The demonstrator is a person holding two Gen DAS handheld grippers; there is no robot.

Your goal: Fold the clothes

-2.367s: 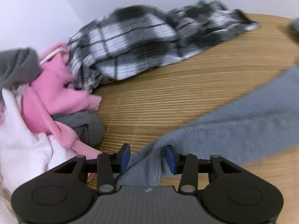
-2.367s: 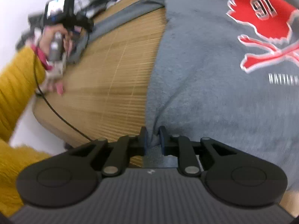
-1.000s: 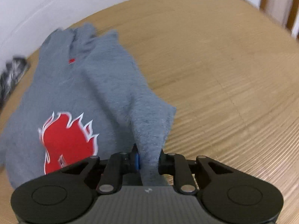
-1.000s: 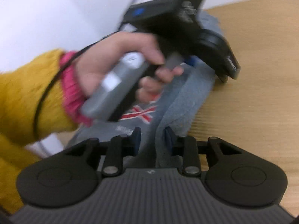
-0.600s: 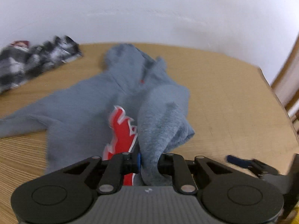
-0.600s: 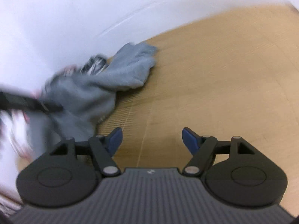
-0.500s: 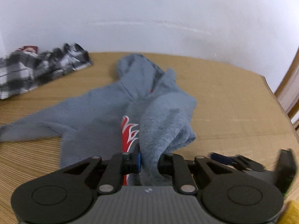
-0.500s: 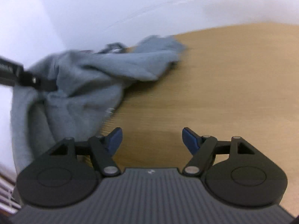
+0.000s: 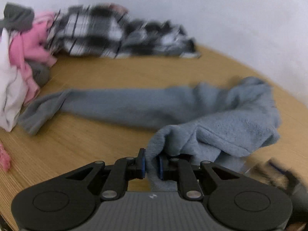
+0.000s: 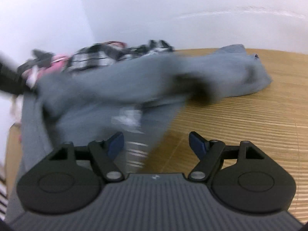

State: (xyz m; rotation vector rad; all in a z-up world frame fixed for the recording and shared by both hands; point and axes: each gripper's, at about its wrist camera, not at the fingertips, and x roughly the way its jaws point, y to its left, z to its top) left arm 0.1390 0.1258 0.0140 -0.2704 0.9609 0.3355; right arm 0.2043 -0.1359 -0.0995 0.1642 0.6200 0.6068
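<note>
A grey sweatshirt [image 9: 221, 123] lies bunched on the wooden table [image 9: 96, 146], one sleeve [image 9: 107, 104] stretched out to the left. My left gripper [image 9: 151, 163] is shut on a fold of its fleecy edge, and the cloth rises from between the pads. In the right wrist view the same sweatshirt [image 10: 119, 84] is smeared by motion, and part of it hangs just ahead of the left finger. My right gripper [image 10: 156, 144] stands open, with its blue pads [image 10: 115, 144] wide apart and pressing on nothing.
A black-and-white plaid shirt [image 9: 107, 36] lies along the white wall at the back. Pink [image 9: 28, 44], white [image 9: 9, 92] and dark grey garments are heaped at the left. A blurred dark shape [image 9: 279, 175] sits at the lower right of the left wrist view.
My right gripper has opened and let go of the grey cloth. My left gripper, still shut on the sweatshirt, has swung left, bringing the clothes heap into view.
</note>
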